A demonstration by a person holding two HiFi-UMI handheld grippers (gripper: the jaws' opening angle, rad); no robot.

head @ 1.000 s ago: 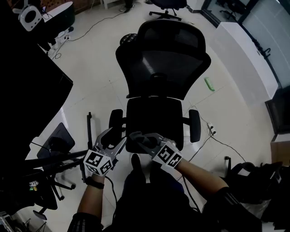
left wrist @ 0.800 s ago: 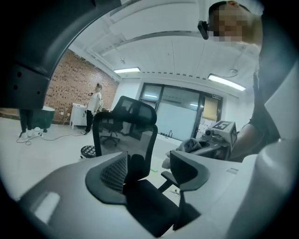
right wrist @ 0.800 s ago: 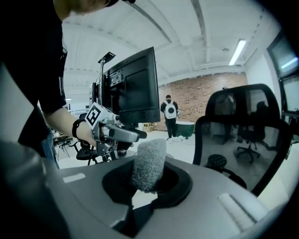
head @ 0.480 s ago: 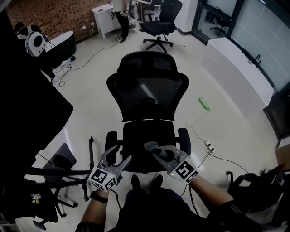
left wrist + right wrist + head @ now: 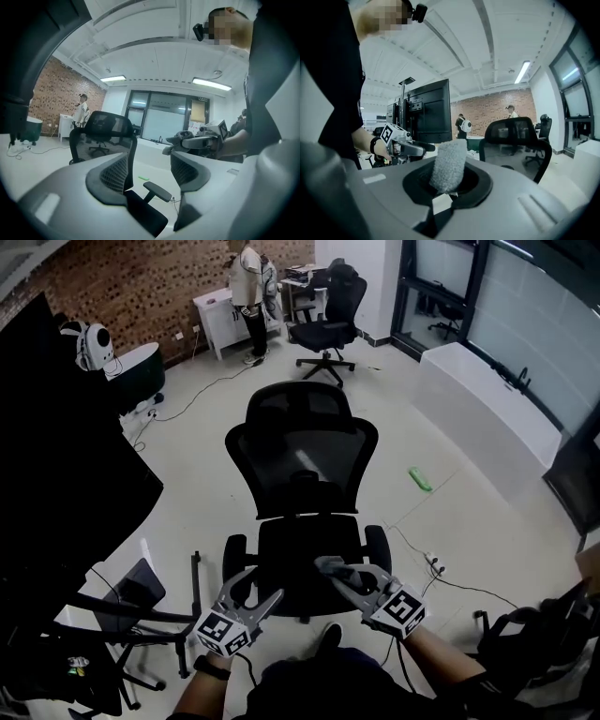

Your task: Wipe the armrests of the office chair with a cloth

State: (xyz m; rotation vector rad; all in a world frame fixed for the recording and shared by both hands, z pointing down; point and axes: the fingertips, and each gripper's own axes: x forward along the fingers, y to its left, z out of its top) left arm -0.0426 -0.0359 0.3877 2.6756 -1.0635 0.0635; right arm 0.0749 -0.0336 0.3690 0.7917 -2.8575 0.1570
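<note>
The black mesh office chair (image 5: pixel 302 460) stands in front of me, facing away, with its left armrest (image 5: pixel 232 554) and right armrest (image 5: pixel 378 546) beside the seat. My left gripper (image 5: pixel 261 584) is open and empty just short of the seat's near left corner. In the left gripper view, the left gripper (image 5: pixel 150 171) frames the chair (image 5: pixel 105 138) and one armrest (image 5: pixel 158 191). My right gripper (image 5: pixel 328 567) is shut on a grey cloth (image 5: pixel 325 563) near the seat's near right edge. The right gripper (image 5: pixel 449 183) pinches the cloth (image 5: pixel 450 164), which sticks up.
A big black screen on a stand (image 5: pixel 56 474) fills the left, its legs (image 5: pixel 141 615) on the floor. A green object (image 5: pixel 419 479) and cables (image 5: pixel 441 568) lie right of the chair. A white counter (image 5: pixel 478 409), a second chair (image 5: pixel 328 324) and a standing person (image 5: pixel 248 287) are farther off.
The head view has lifted, showing more of the room. Both grippers sit lower in it and farther apart. The cloth stays in the right gripper.
</note>
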